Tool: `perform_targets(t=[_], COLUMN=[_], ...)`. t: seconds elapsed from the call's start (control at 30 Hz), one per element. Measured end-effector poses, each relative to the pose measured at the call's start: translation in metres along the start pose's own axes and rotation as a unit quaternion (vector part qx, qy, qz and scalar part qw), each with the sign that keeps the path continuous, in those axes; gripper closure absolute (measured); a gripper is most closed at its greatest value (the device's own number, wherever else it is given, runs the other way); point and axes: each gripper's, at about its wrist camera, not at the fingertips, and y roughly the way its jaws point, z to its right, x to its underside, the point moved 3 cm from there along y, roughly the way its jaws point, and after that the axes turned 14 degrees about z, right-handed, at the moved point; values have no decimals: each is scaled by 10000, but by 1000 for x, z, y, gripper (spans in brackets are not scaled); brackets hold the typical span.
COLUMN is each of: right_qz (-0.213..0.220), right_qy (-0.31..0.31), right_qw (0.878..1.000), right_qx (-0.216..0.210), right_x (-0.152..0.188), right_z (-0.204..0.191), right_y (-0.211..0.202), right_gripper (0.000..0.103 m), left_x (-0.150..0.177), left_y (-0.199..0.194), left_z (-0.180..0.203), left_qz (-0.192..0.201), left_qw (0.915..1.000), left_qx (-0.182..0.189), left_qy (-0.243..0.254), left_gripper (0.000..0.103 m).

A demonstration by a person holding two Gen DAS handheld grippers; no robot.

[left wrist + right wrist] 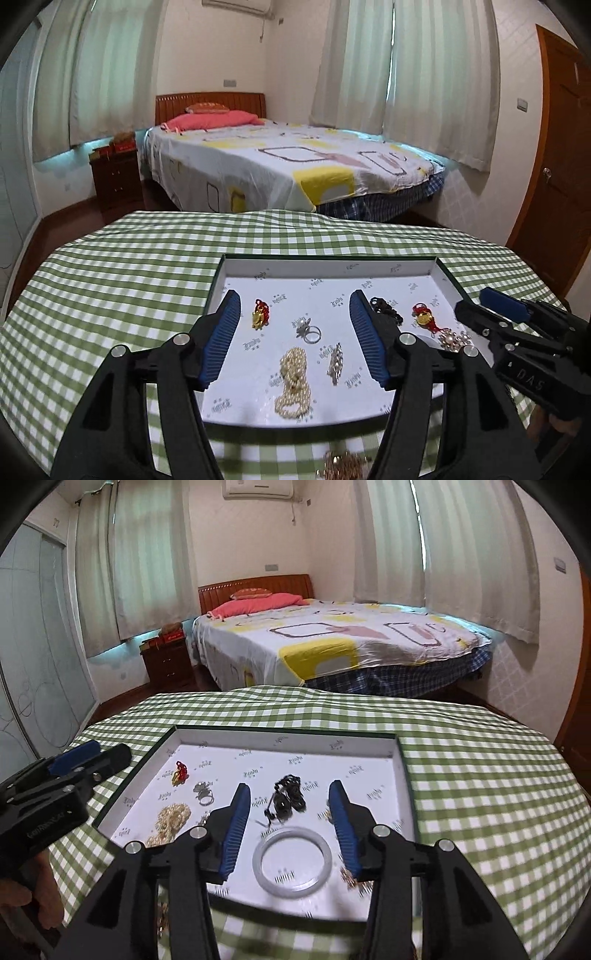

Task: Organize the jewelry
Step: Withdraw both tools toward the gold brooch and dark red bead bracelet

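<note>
**Two wrist cameras, one shared tray**

The left wrist view looks forward and down from just behind the left tool, close above the shallow white-lined tray on the green-checked tabletop. The right wrist view sits equally near behind the right tool, over the tray's right part. Both face the patterned bed and curtained windows beyond. Each catches the other tool at its frame edge; tray, tabletop and bed are common to both.
</note>
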Motion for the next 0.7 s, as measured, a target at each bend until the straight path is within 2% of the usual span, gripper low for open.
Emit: perform_targets(t=[0.23, 0.6, 0.7], right_qz=[-15, -219, -242], right_qy=[35, 94, 92], right_qw=[9998, 9987, 9985], right_qx=[210, 446, 490], right_x=[17, 54, 63], right_z=[9, 23, 24], right_y=[-29, -55, -60], right_gripper=[54, 49, 44], left_x=[7, 39, 48], left_y=[-34, -72, -78], left_z=[0, -4, -5], left_qz=[131, 45, -30], left_qw=[9999, 9996, 9995], left_qx=[-81, -262, -312], left_qy=[-58, -54, -15], left_gripper=[40, 40, 40])
